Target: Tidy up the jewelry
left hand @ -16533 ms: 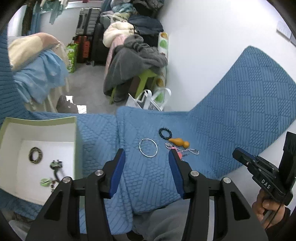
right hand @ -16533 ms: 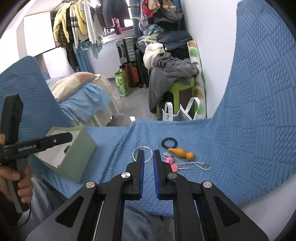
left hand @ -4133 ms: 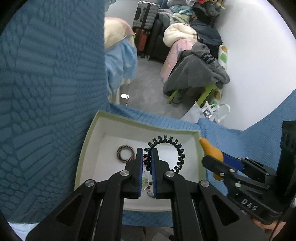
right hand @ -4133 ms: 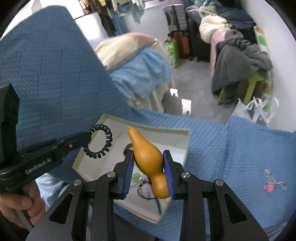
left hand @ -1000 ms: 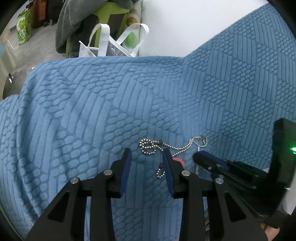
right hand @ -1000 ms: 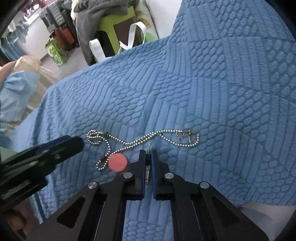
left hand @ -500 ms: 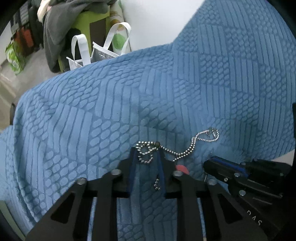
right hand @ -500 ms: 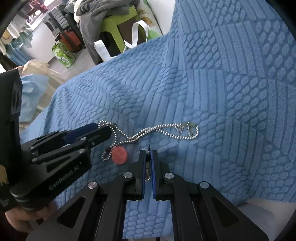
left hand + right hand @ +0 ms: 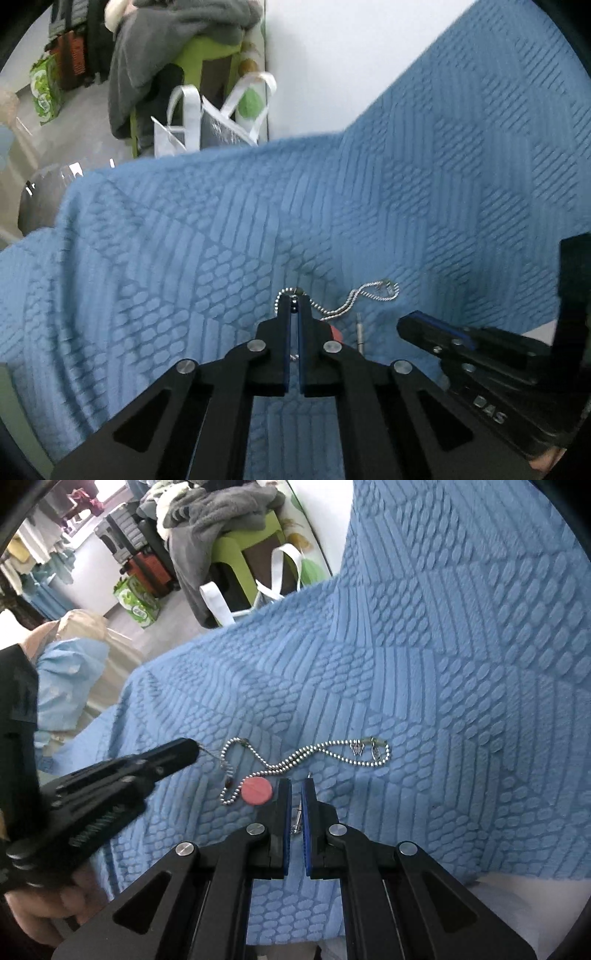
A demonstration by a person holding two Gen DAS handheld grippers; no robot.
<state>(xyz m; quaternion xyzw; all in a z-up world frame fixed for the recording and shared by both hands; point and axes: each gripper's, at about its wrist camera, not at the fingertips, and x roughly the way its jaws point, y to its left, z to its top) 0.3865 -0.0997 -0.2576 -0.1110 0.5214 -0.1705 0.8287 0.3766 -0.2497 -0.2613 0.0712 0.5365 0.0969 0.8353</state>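
While left gripper (image 9: 294,303) pinches chain (image 9: 306,755); right gripper (image 9: 296,788) beside.

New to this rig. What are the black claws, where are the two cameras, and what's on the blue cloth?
No robot here: a person holds a two-finger gripper in each hand, each with a fisheye camera looking along its fingers. In the left view, the left gripper is shut on one end of a silver bead chain. The right view shows the right gripper nearly shut around a small metal pin; whether it grips is unclear. A round pink disc lies beside the chain. Everything rests on a blue quilted blanket.
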